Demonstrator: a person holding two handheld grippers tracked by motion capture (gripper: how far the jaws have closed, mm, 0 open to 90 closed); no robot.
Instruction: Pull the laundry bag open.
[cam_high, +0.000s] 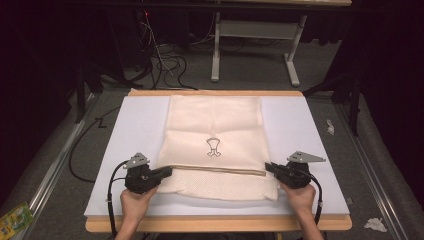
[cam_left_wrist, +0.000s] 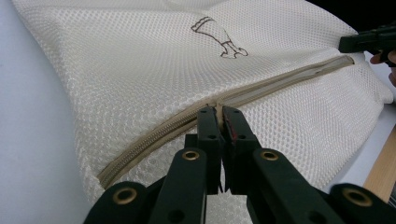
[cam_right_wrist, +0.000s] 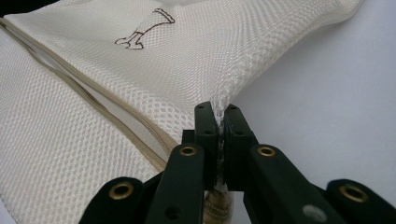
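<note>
High view: cream mesh bag (cam_high: 215, 145) lies flat mid-table on a white mat (cam_high: 135, 130), which sits on a wooden board (cam_high: 215, 223). Bag is rectangular with a small dark outline print at center. Tan zipper (cam_high: 220, 170) runs 9-to-3 across its near part. Left gripper (cam_high: 167, 172) is at the zipper's 9 o'clock end, right gripper (cam_high: 268, 167) at the 3 o'clock end, each in a hand.

Left gripper view: black jaws are pinched together on the zipper (cam_left_wrist: 224, 100) partway along it. Honeycomb mesh (cam_left_wrist: 140, 60) weave is clear. The other gripper's tip is at 2 o'clock.

Right gripper view: jaws are clamped on a puckered fold of the bag's mesh edge (cam_right_wrist: 222, 105). The zipper (cam_right_wrist: 93, 100) gapes open toward 10 o'clock, with smooth white lining inside.
</note>
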